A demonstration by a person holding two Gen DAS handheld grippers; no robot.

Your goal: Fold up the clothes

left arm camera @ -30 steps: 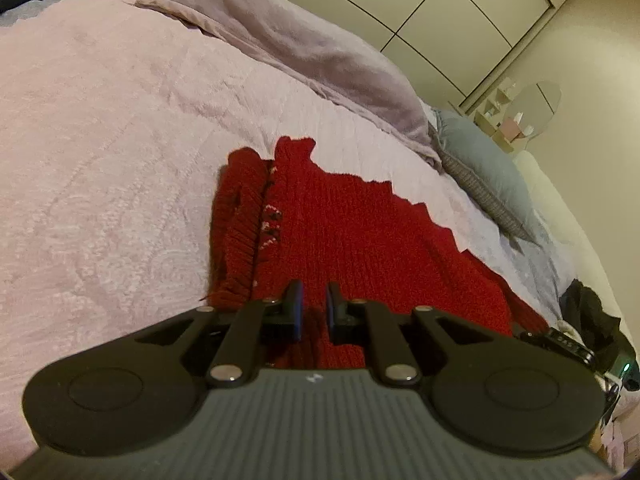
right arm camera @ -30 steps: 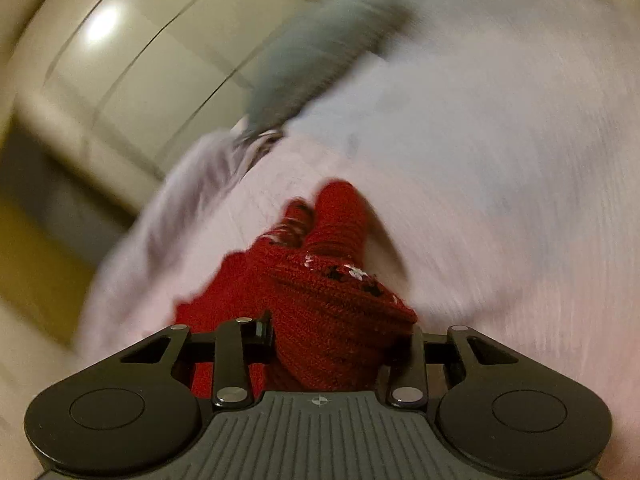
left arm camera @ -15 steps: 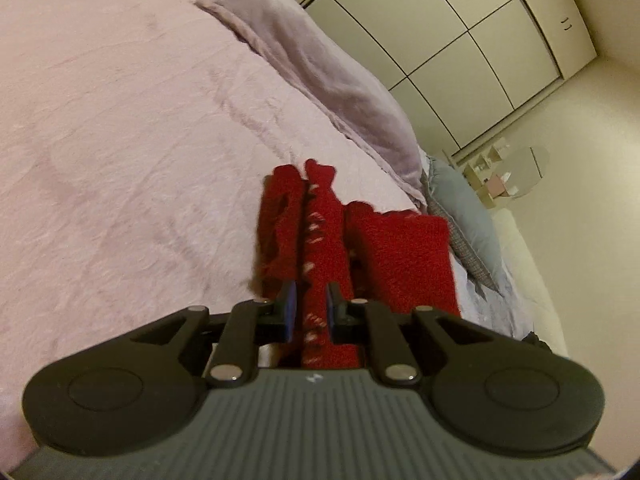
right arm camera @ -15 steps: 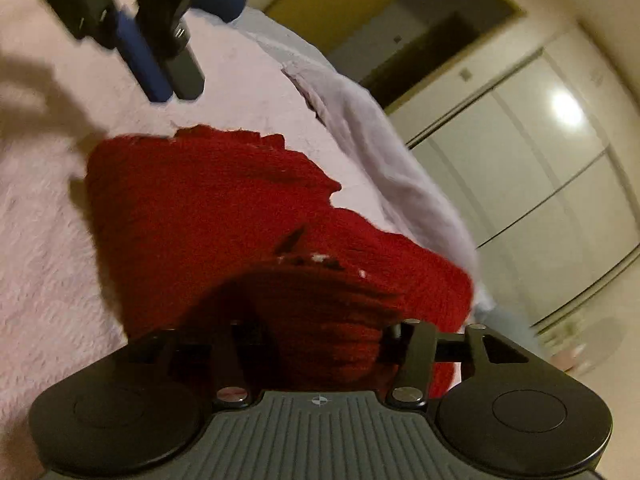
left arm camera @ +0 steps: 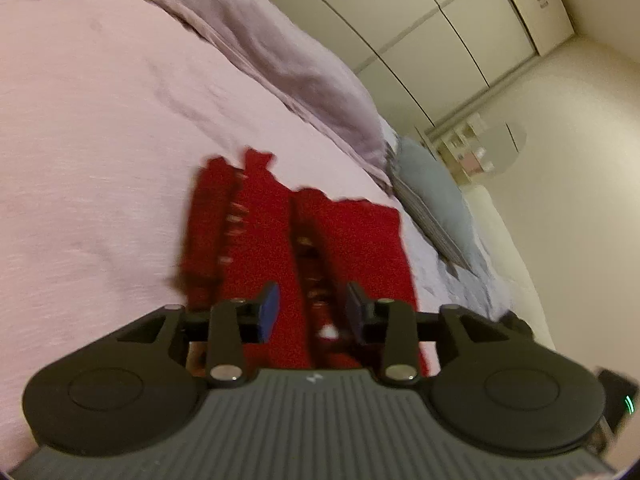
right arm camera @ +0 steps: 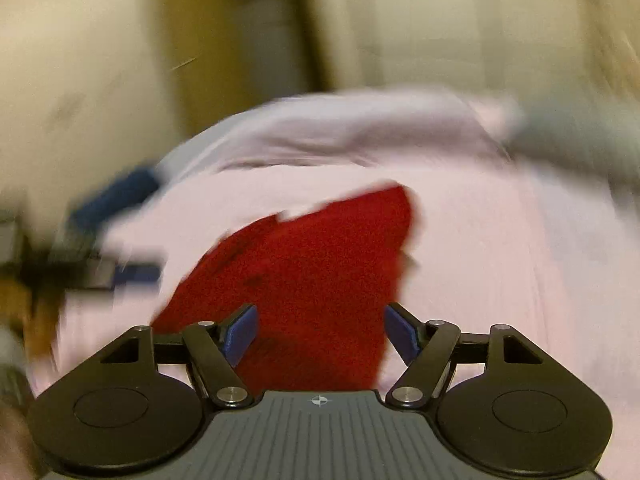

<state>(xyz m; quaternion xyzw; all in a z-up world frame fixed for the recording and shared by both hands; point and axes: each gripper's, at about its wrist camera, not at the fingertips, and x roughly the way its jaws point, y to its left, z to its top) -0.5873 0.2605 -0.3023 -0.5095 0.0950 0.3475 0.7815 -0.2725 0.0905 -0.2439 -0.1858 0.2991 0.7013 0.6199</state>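
A red knitted sweater [left arm camera: 276, 232] lies folded on the pink bedspread [left arm camera: 92, 152], with a row of pale pattern marks along its folds. My left gripper [left arm camera: 312, 312] hovers open just over its near edge, blue pads spread on either side of a fold. In the right wrist view, the same sweater [right arm camera: 316, 272] spreads out in front of my right gripper [right arm camera: 320, 332], which is open with nothing between its blue pads. That view is heavily blurred. A dark, blurred shape at its left edge looks like the other gripper [right arm camera: 80, 268].
A lilac blanket [left arm camera: 280, 56] is bunched along the far side of the bed. A grey-blue pillow [left arm camera: 436, 204] lies at the right, near the wall. Cream wardrobe doors [left arm camera: 420, 28] and a small shelf with a mirror [left arm camera: 492, 148] stand beyond the bed.
Both grippers have let go of the sweater and opened. The sweater now lies folded on the bedspread. The right gripper has swung round fast, blurring its view.
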